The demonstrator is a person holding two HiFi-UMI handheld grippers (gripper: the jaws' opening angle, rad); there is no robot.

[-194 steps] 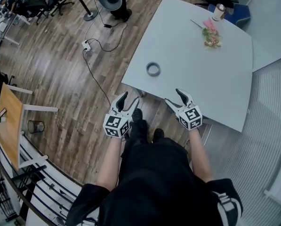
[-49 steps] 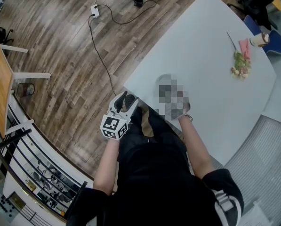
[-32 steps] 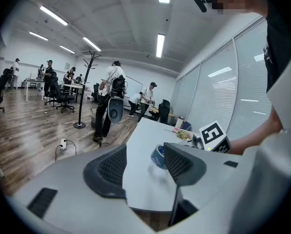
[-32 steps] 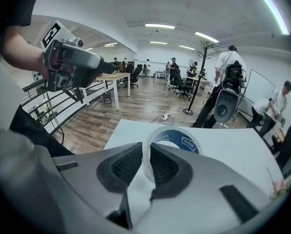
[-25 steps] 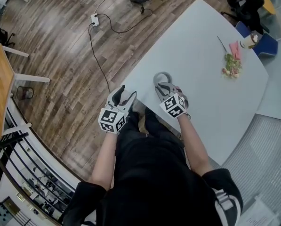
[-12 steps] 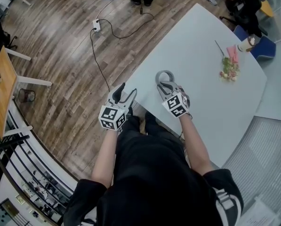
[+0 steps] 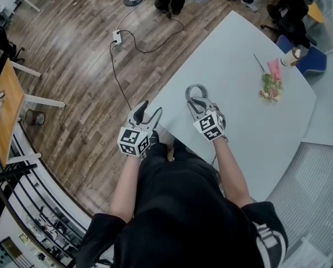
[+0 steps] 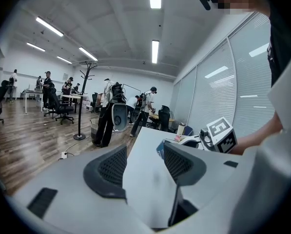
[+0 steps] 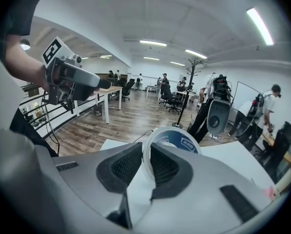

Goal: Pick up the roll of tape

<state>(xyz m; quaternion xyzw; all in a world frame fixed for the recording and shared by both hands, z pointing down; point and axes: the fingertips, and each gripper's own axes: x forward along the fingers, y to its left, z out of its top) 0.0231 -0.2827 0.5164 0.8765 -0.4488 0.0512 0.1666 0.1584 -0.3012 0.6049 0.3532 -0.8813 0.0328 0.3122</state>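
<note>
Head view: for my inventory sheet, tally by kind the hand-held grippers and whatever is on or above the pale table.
Hand-held grippers: 2, left and right
Grey roll of tape: 1
Pink-and-green bunch of flowers: 1
Paper cup: 1
Total: 5

Smooth, matt pale grey bench (image 7: pixel 250 110). Wood-plank floor (image 7: pixel 71 60), slight sheen. Glossy, smooth roll of tape (image 9: pixel 177 140), white band, blue printed inner face. Matt grey plastic left gripper (image 8: pixel 145 147) and right gripper (image 9: pixel 146 147), jaws lined with dark ribbed pads (image 8: pixel 111 167). Person's top (image 7: pixel 188 216): black matt cloth.
</note>
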